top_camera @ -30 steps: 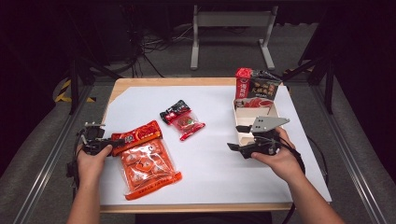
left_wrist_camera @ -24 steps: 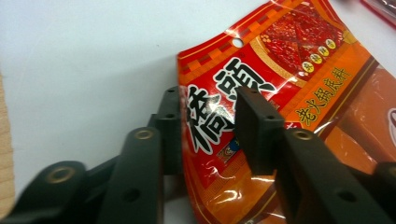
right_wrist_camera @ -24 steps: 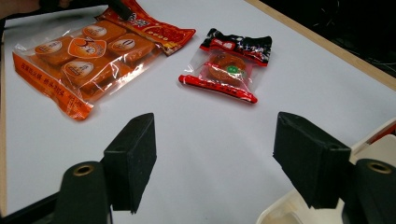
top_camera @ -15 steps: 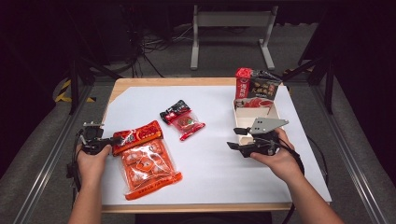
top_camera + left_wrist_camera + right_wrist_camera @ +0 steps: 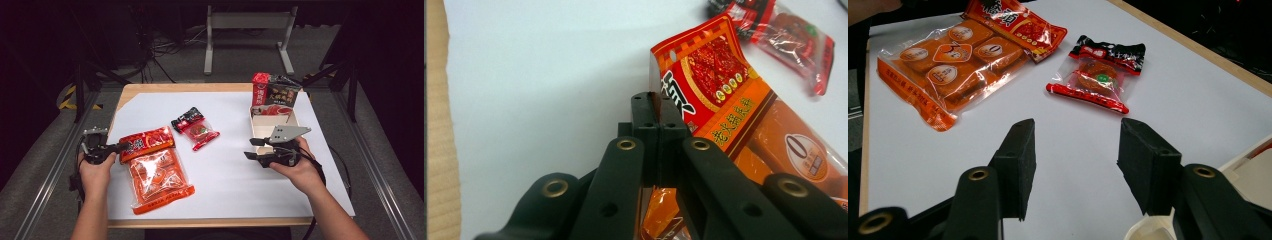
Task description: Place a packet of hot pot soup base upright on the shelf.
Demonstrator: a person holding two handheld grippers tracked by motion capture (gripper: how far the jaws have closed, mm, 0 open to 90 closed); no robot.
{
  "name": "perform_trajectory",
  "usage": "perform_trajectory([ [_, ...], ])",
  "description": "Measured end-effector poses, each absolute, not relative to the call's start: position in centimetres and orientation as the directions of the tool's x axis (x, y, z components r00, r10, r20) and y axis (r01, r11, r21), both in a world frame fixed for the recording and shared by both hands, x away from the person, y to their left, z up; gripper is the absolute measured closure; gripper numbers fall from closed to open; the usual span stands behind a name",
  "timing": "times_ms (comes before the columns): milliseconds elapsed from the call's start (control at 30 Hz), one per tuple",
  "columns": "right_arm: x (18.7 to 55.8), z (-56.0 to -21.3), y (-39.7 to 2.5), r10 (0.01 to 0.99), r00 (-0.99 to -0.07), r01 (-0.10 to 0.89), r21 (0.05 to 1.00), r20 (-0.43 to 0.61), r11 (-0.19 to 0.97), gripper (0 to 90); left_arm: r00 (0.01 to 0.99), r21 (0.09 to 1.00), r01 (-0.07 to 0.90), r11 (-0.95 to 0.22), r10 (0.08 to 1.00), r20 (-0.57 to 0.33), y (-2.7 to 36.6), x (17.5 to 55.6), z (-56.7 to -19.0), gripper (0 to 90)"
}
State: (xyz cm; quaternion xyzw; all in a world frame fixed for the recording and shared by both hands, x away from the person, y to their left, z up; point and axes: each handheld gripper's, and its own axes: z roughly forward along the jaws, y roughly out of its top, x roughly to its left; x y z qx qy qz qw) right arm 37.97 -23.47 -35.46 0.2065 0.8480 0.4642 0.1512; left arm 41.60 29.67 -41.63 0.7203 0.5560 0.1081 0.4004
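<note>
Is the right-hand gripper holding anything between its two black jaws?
No. The right gripper has its jaws spread wide apart over bare white table, with nothing between them; the small red snack packet lies farther off.

An orange clear-windowed plastic pouch [image 5: 155, 170] with a red, gold-patterned header is clamped between black jaws.

The orange pack [image 5: 744, 125] carries bold white Chinese brush characters on its red header and a line of smaller black Chinese characters on the orange band below; I cannot make them out surely. A white label on its clear part shows a large "0". The box [image 5: 275, 95] bears Chinese writing, too blurred to read. The print on the small packet [image 5: 1098, 70] is illegible.
</note>
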Motion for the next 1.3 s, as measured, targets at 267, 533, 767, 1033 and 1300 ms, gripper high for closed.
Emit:
perform_trajectory([
  [267,38.0,-35.2,-23.7,0.477,-0.877,0.206,0.854,-0.055,0.477,50.8,0.381,0.743,0.666,-0.067,0.887,-0.262,29.2,40.7,-39.6,90.0],
  [533,37.9,-35.0,-23.6,0.473,-0.880,0.204,0.860,-0.049,0.468,51.9,0.412,0.787,0.612,-0.073,0.879,-0.239,28.6,39.9,-37.8,90.0],
  [767,37.8,-34.9,-23.5,0.481,-0.876,0.214,0.866,-0.035,0.453,54.6,0.432,0.817,0.572,-0.069,0.872,-0.229,28.0,39.2,-36.5,90.0],
  [1033,37.8,-34.6,-23.5,0.488,-0.873,0.217,0.882,-0.017,0.419,54.5,0.469,0.852,0.520,-0.065,0.855,-0.221,27.2,38.2,-34.7,90.0],
  [1300,37.6,-33.9,-23.2,0.480,-0.876,0.187,0.890,-0.040,0.415,55.9,0.524,0.891,0.448,-0.076,0.830,-0.193,26.1,36.7,-32.4,90.0],
])
